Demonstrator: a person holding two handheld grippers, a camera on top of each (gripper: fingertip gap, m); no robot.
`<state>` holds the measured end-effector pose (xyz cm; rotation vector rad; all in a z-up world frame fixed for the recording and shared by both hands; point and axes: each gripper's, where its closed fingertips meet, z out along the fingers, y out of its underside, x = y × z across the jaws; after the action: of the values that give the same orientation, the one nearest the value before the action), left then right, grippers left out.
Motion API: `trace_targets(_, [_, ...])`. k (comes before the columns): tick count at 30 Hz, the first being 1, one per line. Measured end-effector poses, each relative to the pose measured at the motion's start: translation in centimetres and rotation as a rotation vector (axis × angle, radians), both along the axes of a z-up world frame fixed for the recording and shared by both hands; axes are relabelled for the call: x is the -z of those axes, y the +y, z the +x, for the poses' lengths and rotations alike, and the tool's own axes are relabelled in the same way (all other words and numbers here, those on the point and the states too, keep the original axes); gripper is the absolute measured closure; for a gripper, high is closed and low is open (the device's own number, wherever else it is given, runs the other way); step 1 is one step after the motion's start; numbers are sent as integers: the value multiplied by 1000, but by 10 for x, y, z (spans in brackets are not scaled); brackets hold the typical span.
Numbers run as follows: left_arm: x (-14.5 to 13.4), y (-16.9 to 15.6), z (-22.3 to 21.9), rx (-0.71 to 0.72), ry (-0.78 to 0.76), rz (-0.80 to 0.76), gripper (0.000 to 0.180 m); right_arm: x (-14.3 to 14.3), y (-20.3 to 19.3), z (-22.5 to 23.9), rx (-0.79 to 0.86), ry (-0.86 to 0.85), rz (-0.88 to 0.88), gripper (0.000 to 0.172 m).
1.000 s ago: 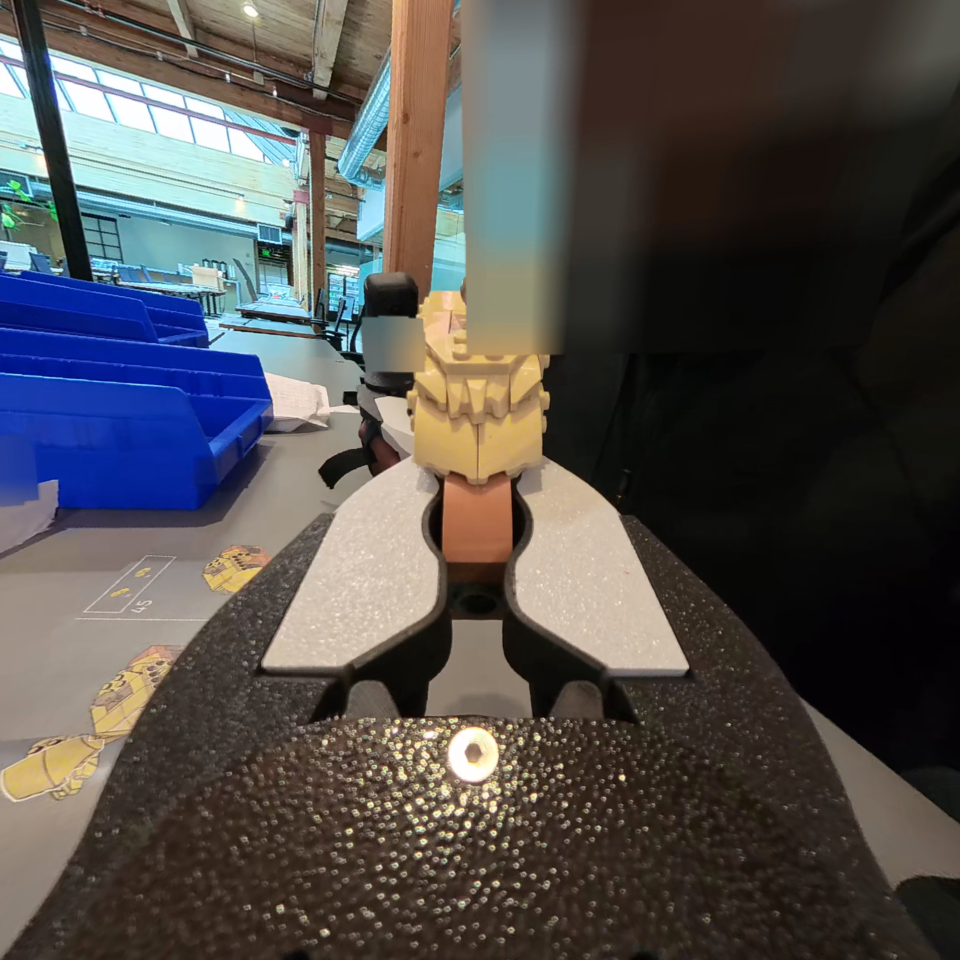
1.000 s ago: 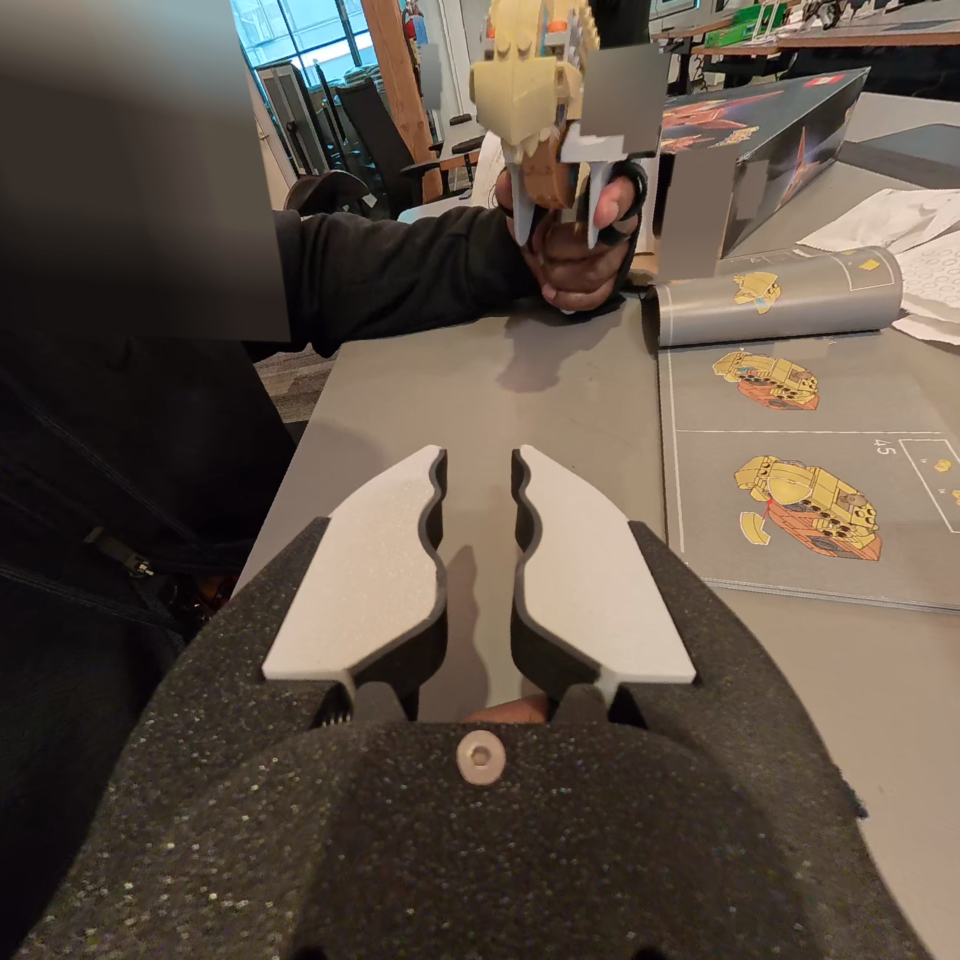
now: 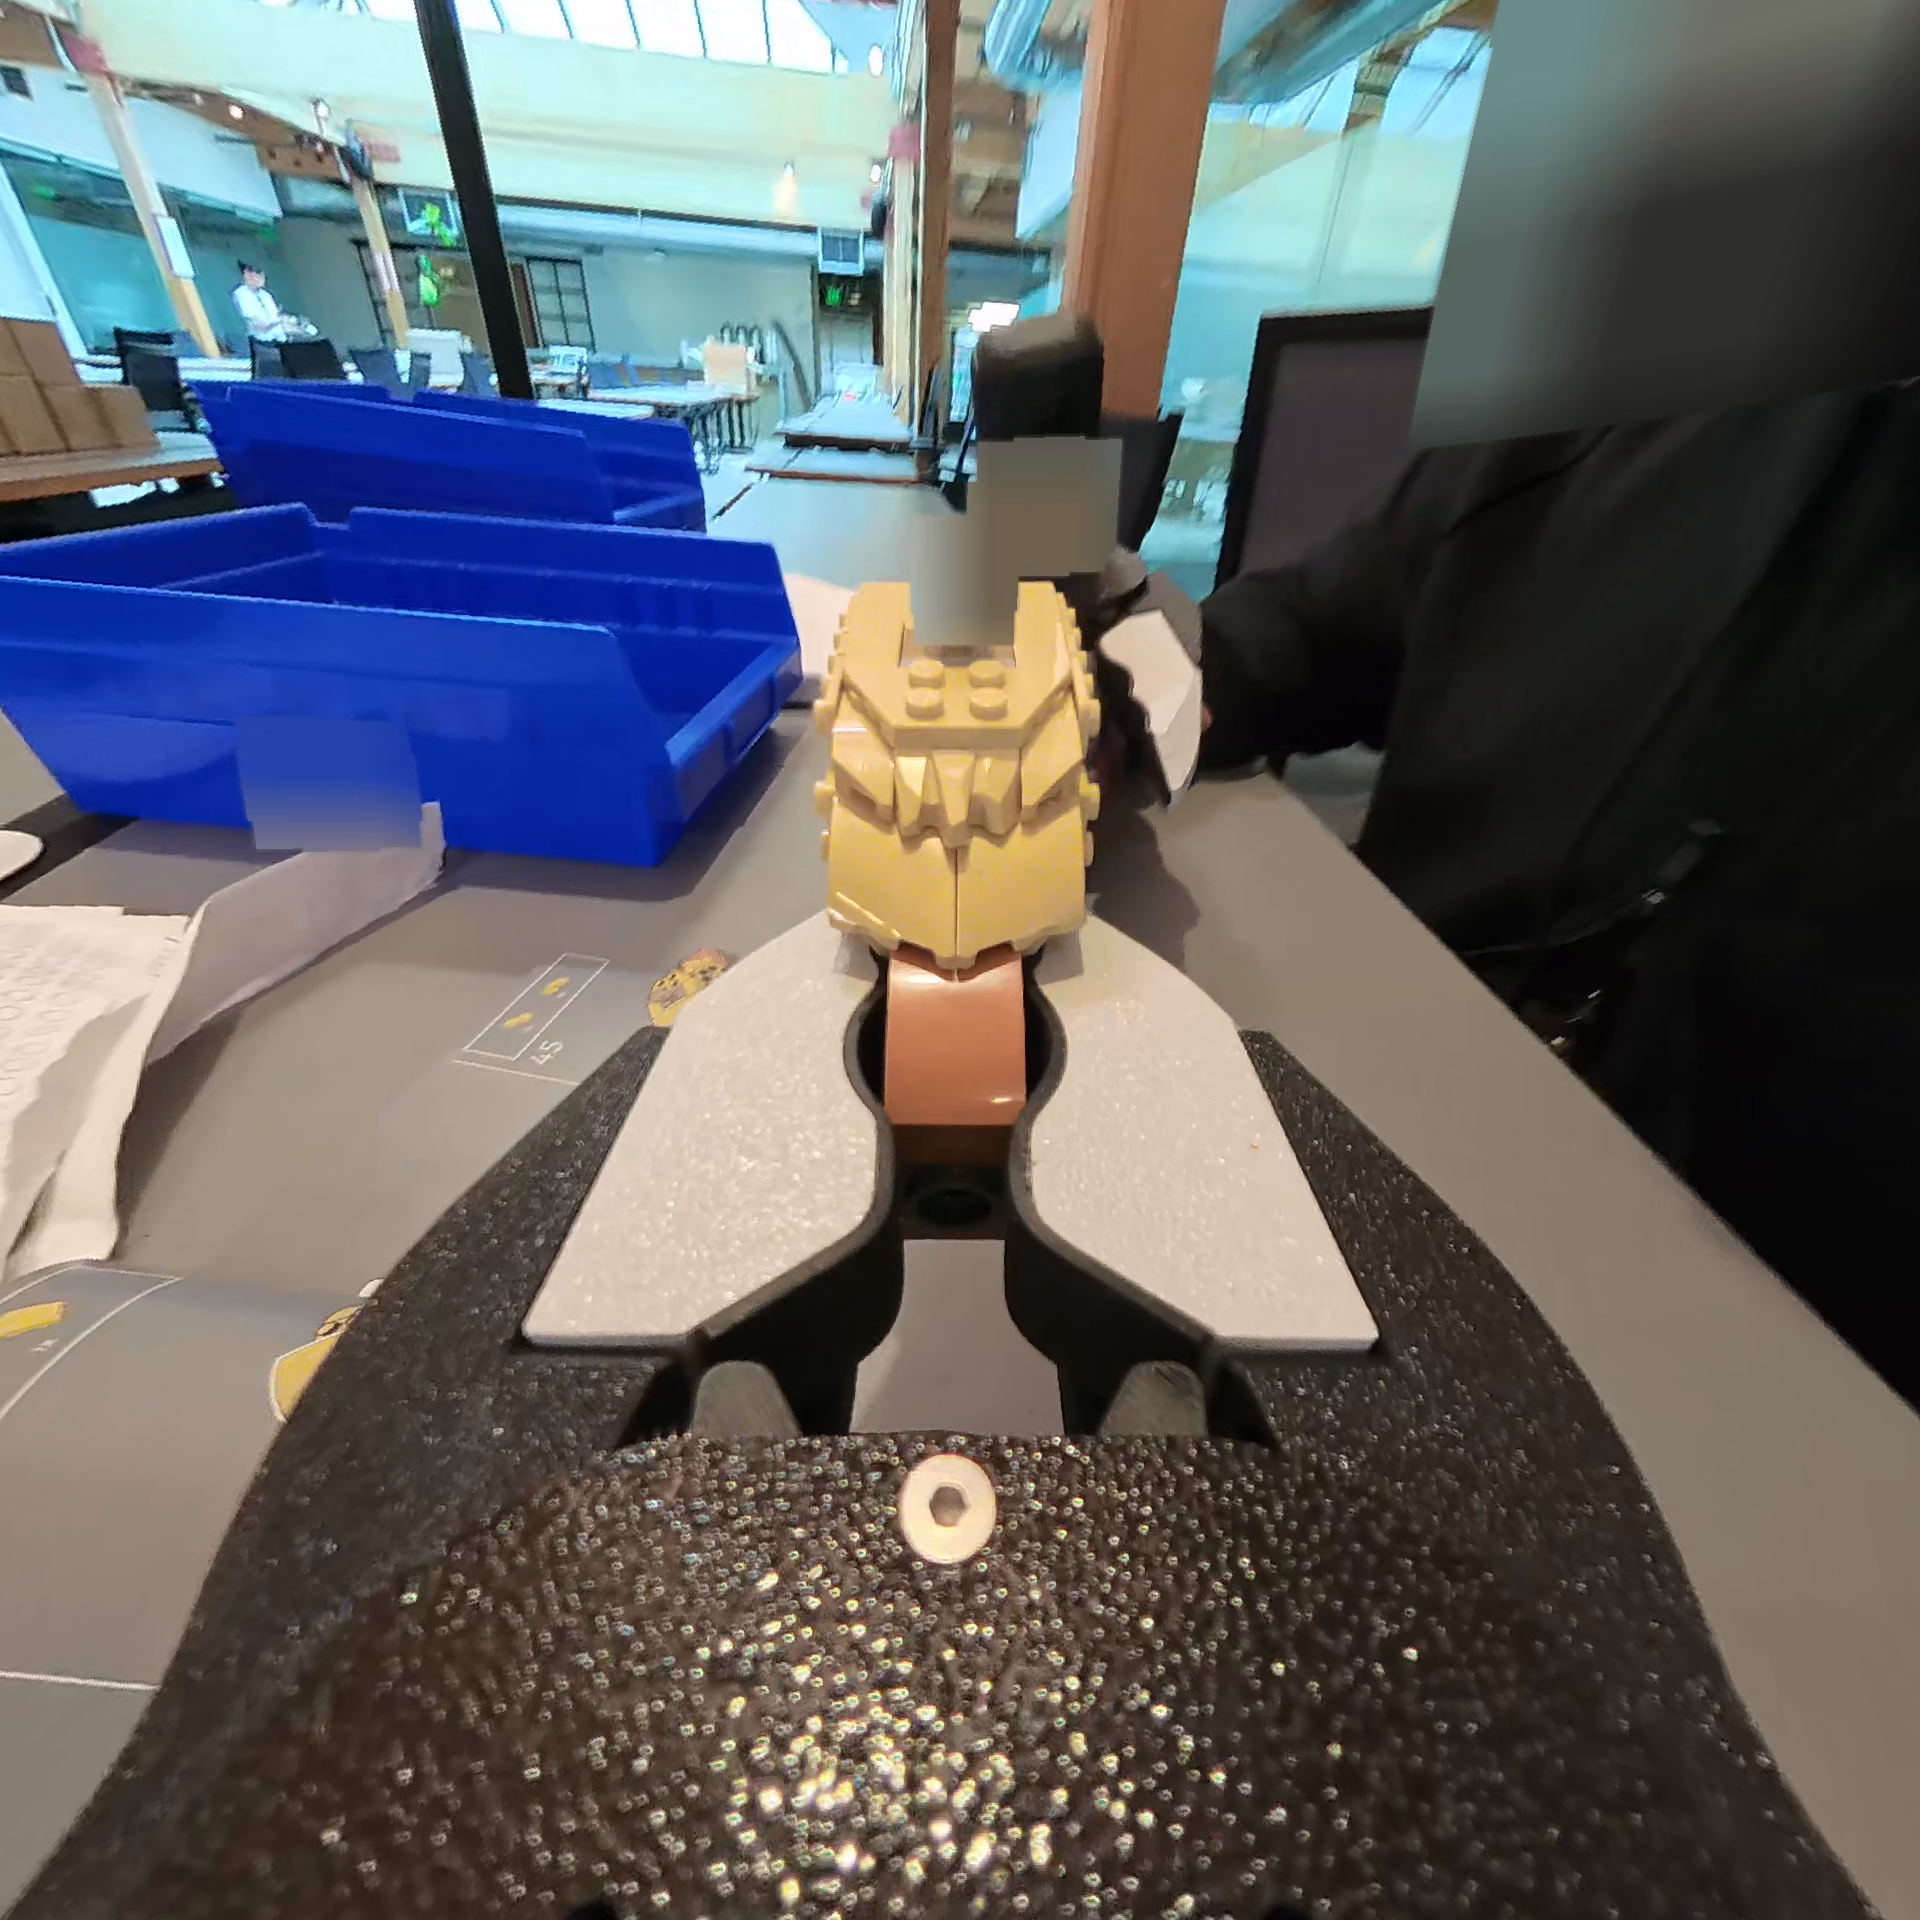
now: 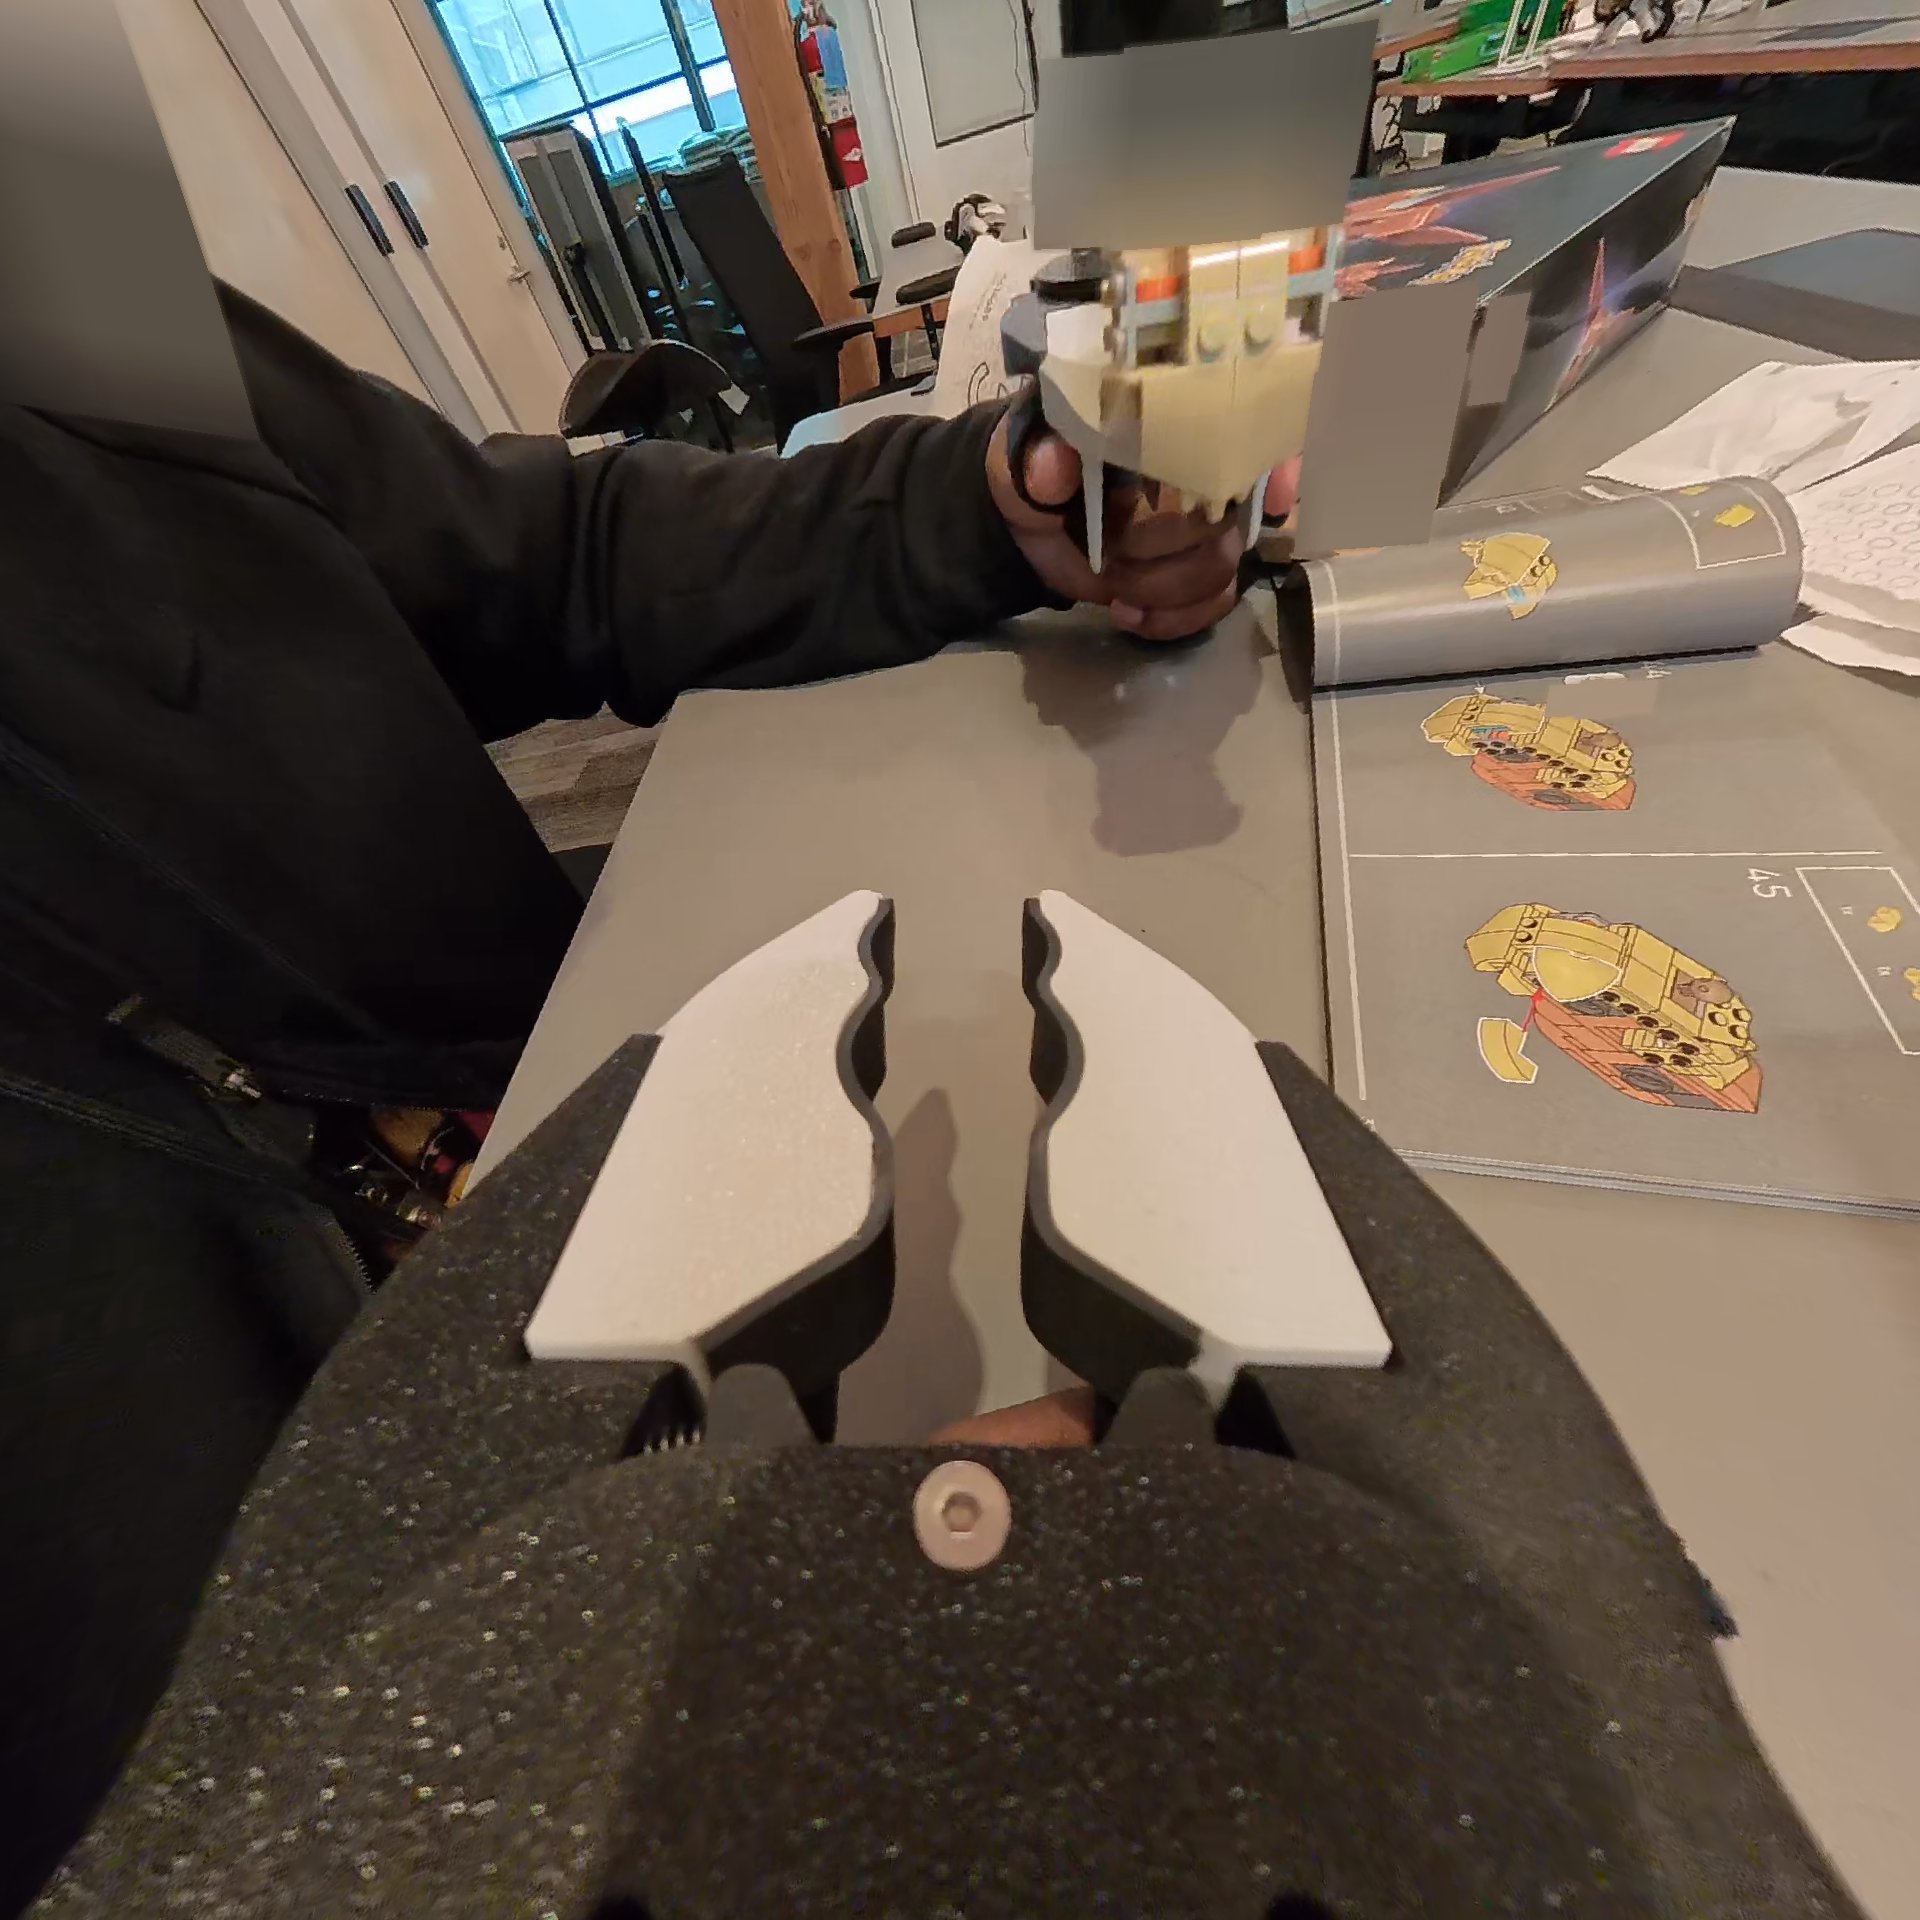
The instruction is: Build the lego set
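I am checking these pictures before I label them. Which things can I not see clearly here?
- Left wrist view: the tan brick model covers the tips of the left claw.
- Same view: a blurred patch hides the model's top.
- Right wrist view: the instruction booklet is cut by the right edge.
- Same view: the box is partly behind patches.

tan brick-built model (image 3: 956, 790) on a brown curved base piece (image 3: 954, 1049), base clamped between the left gripper (image 3: 954, 997) fingers, studs and toothed ridge facing the camera, held upright above the grey table (image 3: 1299, 987) (far end blurred out)
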<state>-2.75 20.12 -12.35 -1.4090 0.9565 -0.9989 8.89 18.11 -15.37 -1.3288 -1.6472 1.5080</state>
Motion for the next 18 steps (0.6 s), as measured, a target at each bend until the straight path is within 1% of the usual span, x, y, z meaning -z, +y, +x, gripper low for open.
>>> trace_targets(7, [9,-3,6,-1,82,10,163,0,0,0,4,2,9,148])
trace_targets(13, [43,-15,17,42,327,-12,163,-1,0,1,-3,4,-8,148])
trace_targets(16, [54,-22,22,81,409,-14,163,-1,0,2,-8,4,-22,148])
trace_targets(18, [59,-25,24,100,437,-20,163,-2,1,2,-9,2,-36,148])
